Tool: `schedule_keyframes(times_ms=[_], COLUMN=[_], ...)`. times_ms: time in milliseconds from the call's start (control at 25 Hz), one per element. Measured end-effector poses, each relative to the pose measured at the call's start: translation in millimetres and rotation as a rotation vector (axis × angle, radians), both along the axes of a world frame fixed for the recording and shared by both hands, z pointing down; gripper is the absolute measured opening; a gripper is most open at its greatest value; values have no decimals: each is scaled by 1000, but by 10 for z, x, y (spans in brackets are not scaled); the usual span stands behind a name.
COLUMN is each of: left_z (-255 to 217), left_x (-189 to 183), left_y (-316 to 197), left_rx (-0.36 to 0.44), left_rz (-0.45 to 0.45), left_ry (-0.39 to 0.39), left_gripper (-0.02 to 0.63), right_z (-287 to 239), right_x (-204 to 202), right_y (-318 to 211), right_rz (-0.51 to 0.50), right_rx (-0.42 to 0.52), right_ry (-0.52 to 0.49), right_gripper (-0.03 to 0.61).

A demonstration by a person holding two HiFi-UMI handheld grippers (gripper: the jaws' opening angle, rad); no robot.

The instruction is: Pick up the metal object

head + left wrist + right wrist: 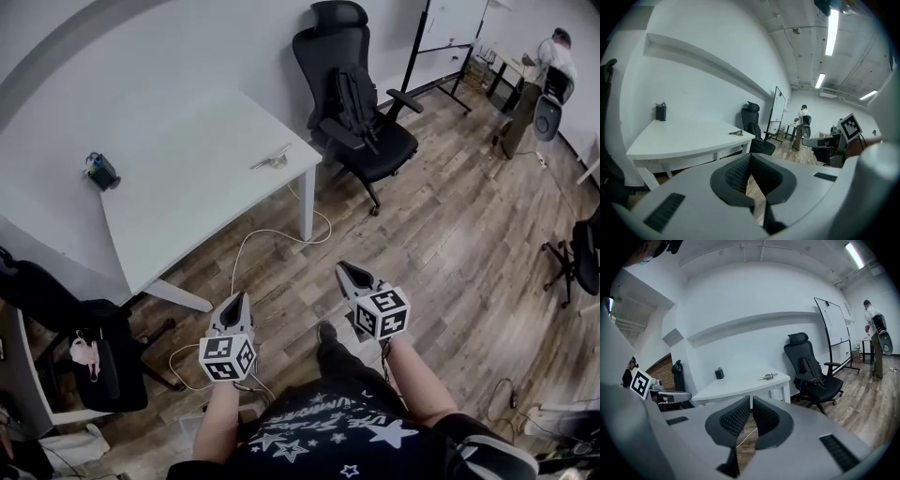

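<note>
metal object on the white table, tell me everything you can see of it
The metal object is small, slim and silvery grey, a thin rod-like shape with a thicker part toward one end. It lies flat on the white table, near the corner closest to the black office chair. Only the table top touches it. Finer detail is too small to tell.

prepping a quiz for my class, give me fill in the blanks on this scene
The metal object lies on the ___ table.
Beside the table stands a black ___.
The left gripper and right gripper hang over the wooden ___.
Missing: white; chair; floor.
</note>
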State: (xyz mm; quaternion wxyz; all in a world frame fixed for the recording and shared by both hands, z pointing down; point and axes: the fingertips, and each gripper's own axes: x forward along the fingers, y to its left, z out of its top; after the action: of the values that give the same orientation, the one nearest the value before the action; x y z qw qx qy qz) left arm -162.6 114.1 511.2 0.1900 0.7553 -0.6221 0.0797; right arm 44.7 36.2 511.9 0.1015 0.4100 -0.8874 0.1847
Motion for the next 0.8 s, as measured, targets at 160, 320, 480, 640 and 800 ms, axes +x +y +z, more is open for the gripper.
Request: schedule_keyframes(times_ms=[160,320,480,640,800], left_z=[-47,-96,-164,-243,-287], left_x=[93,213,357,489,572], left_y=[-610,-1140,-1587,-1924,-2149], left_rx=[-5,-6,12,30,32], left_rz=[-19,-32,-37,-42,-45], left_ry=[-5,-16,-32,-48,-62], left_gripper=[20,20,20,20,20], right_z=[-8,-27,-34,-54,-45], right_x=[100,190,282,373,435], right_y=[-651,-1203,-1647,-1987,-2217], right_rz=[-15,-35,-61,-90,-95], right_rx=[-13,-19,-21,-13,-20], right_ry=[-6,-19,-33,-39,-45], right_gripper=[52,52,52,52,52])
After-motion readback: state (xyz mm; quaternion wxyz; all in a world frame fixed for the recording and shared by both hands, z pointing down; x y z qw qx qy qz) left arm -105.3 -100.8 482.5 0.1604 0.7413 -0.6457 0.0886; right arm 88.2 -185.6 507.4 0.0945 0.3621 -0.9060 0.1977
